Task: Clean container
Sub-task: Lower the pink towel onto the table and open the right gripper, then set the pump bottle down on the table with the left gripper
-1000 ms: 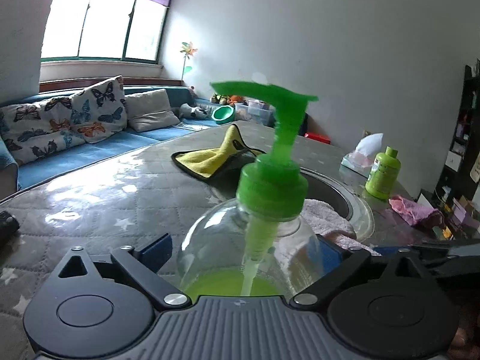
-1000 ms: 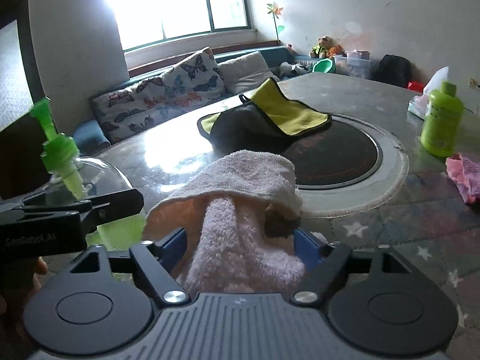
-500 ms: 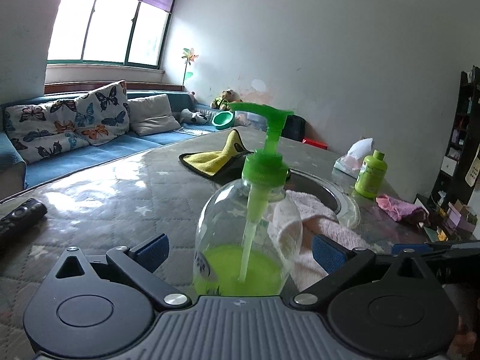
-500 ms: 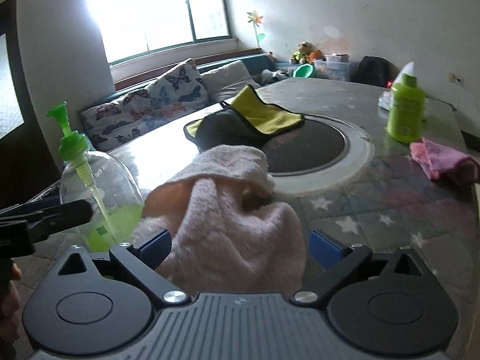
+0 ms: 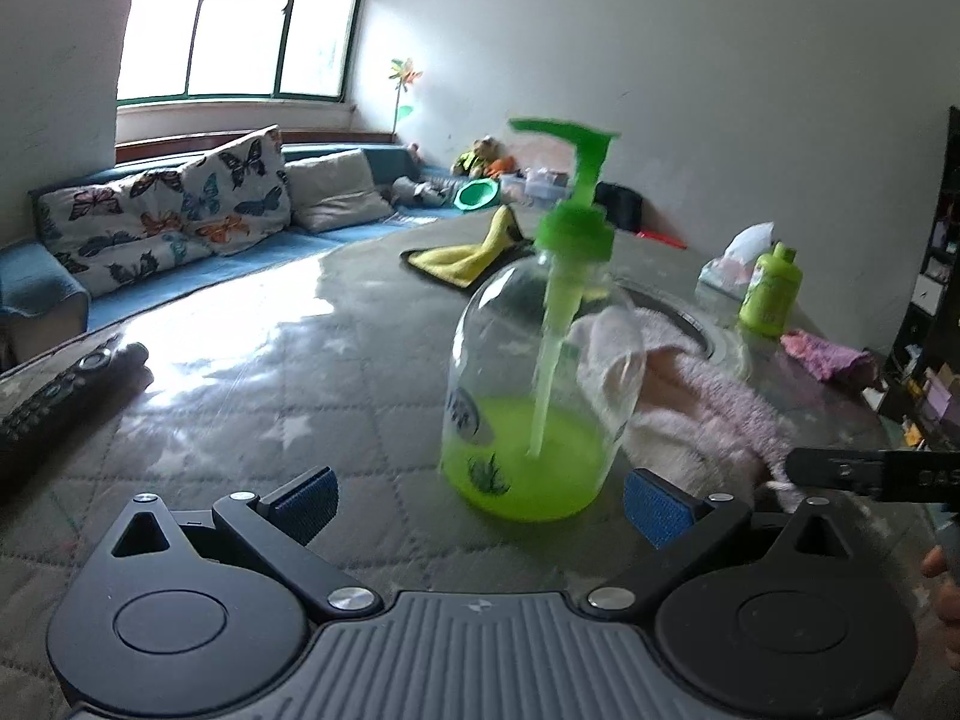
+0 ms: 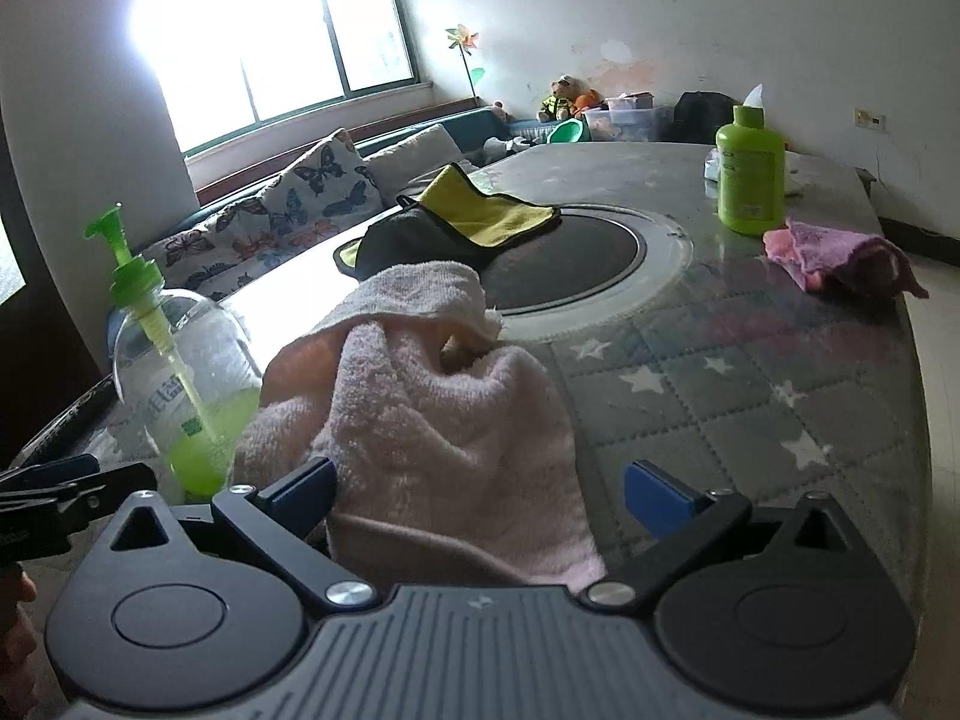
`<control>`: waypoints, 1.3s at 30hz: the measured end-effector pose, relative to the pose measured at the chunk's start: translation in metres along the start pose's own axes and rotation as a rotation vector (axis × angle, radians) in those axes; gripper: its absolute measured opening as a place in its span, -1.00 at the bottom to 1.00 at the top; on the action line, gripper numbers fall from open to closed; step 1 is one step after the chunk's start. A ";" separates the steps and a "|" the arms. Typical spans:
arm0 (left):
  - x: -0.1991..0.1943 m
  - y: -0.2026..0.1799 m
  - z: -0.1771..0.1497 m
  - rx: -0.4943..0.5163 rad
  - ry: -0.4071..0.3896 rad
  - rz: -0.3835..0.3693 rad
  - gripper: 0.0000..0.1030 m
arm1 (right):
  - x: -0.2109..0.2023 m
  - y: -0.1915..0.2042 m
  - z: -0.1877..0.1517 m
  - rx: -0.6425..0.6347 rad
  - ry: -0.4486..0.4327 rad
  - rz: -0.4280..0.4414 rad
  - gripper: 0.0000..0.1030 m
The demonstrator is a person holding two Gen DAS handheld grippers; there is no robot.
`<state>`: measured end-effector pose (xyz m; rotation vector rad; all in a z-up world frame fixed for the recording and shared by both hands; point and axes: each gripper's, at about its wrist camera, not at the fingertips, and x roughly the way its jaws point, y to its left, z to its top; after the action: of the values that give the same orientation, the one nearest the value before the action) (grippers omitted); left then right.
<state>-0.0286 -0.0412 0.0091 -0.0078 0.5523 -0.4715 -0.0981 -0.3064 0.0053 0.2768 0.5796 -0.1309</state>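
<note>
Standing upright on the quilted surface (image 5: 252,396), the pump soap bottle (image 5: 531,396) sits free ahead of the left hand-held gripper (image 5: 477,495), jaws spread. Right hand-held gripper (image 6: 480,495) also spread; pink towel (image 6: 432,420) lies between its fingers, touching the bottle.

Soap bottle (image 5: 528,384) pump head blurred in left view; label print too small to read. Towel (image 6: 432,420) near end hidden behind right gripper (image 6: 480,495) body. Remote (image 5: 54,390) cut off by frame edge. Shelf stuff at far right too blurry to ID.
</note>
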 end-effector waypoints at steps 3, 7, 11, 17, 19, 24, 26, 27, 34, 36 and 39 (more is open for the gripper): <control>0.003 -0.001 -0.002 -0.004 0.019 0.022 1.00 | -0.005 -0.002 -0.004 0.017 0.000 -0.007 1.00; 0.005 0.000 -0.004 -0.006 0.034 0.049 1.00 | -0.013 -0.003 -0.008 0.012 -0.003 -0.010 1.00; 0.009 0.002 -0.005 -0.014 0.056 0.087 1.00 | -0.015 -0.002 -0.013 -0.019 0.017 -0.014 1.00; 0.015 0.004 -0.005 -0.026 0.090 0.134 1.00 | -0.008 -0.004 -0.016 -0.013 0.046 -0.039 1.00; 0.016 0.005 -0.005 -0.028 0.098 0.148 1.00 | -0.004 -0.004 -0.014 -0.007 0.053 -0.051 1.00; 0.020 0.006 -0.005 -0.023 0.114 0.181 1.00 | 0.007 -0.002 -0.011 -0.025 0.053 -0.090 1.00; 0.020 0.009 -0.004 -0.022 0.114 0.182 1.00 | 0.010 -0.001 -0.009 -0.026 0.050 -0.106 1.00; 0.020 0.010 -0.004 -0.023 0.115 0.187 1.00 | 0.012 0.000 -0.009 -0.028 0.048 -0.115 1.00; 0.022 0.015 -0.004 -0.025 0.120 0.225 1.00 | 0.019 0.004 -0.009 -0.056 0.049 -0.158 1.00; 0.023 0.015 -0.004 -0.018 0.123 0.236 1.00 | 0.021 0.005 -0.008 -0.061 0.052 -0.167 1.00; 0.024 0.015 -0.004 -0.008 0.129 0.251 1.00 | 0.023 0.008 -0.009 -0.079 0.059 -0.184 1.00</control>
<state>-0.0063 -0.0382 -0.0083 0.0837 0.6718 -0.2254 -0.0822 -0.2970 -0.0128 0.1504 0.6667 -0.2774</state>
